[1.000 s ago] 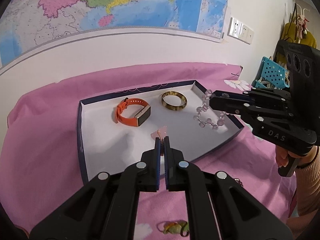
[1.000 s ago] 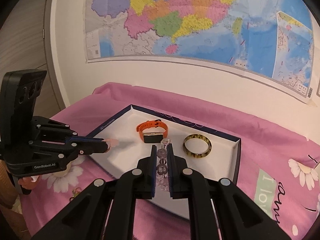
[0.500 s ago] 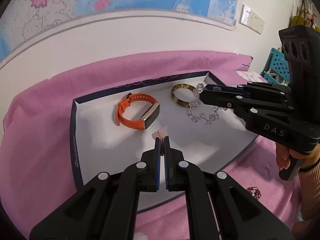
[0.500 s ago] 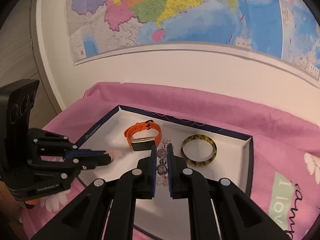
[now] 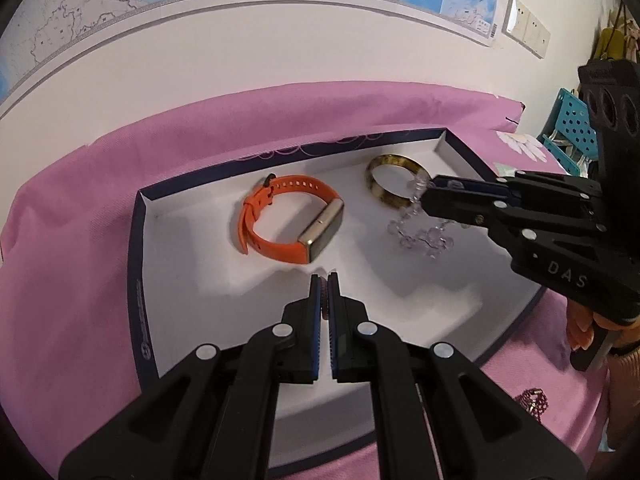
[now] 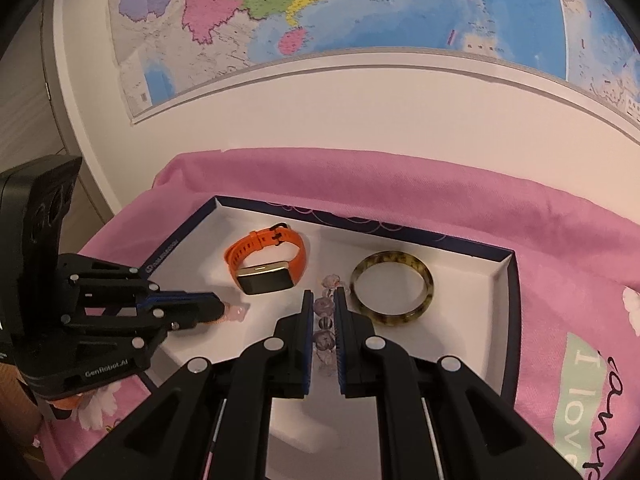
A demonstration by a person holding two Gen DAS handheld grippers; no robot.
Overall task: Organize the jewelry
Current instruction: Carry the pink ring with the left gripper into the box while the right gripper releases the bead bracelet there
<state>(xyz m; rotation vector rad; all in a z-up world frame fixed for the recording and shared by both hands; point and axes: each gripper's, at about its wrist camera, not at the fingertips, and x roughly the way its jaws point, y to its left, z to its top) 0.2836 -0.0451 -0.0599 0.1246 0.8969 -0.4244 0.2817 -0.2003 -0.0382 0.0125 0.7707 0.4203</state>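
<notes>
Both pieces have been brought down lower over the white, navy-rimmed tray (image 5: 138,280) since a second ago.

Clear purple bead bracelet (image 5: 420,236) is clamped in the right gripper (image 6: 323,320) beside the tortoiseshell bangle (image 6: 392,288); small pink piece (image 6: 236,314) is pinched in the shut left gripper (image 5: 324,296) near the orange watch (image 5: 288,224), so drop-off looks close.

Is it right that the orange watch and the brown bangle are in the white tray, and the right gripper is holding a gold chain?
Not quite. The right gripper holds a clear beaded bracelet, not a gold chain; the right wrist view shows the beads between its fingers. The orange watch and brown bangle do lie in the white tray.
</notes>
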